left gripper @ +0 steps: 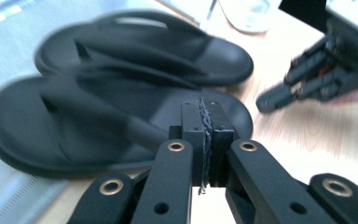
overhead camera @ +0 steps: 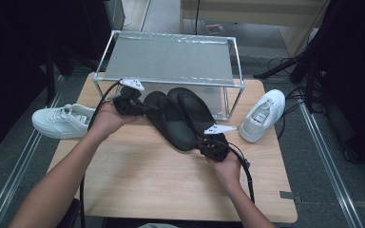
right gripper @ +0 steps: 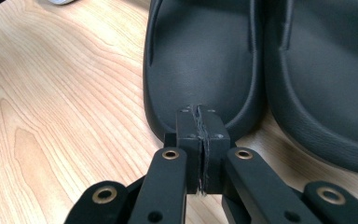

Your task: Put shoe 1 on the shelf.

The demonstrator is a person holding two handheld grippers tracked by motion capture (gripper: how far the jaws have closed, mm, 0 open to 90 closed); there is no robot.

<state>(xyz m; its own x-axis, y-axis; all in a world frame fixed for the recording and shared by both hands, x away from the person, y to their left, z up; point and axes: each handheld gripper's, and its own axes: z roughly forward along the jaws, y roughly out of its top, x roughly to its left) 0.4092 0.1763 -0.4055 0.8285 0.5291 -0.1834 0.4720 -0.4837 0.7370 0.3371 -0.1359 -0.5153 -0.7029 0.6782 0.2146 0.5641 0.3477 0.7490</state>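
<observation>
Currently both grippers, left [overhead camera: 145, 107] and right [overhead camera: 200, 145], jaws pressed together and empty, flank the black sandals [overhead camera: 178, 116] before the wire rack [overhead camera: 171, 59]; judged approach step, next reopen to grasp.

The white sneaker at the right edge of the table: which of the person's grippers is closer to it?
Right. The right gripper sits at the heel end of the black sandals, a short way left of that white sneaker. The left gripper is beyond the sandals, farther left.
</observation>
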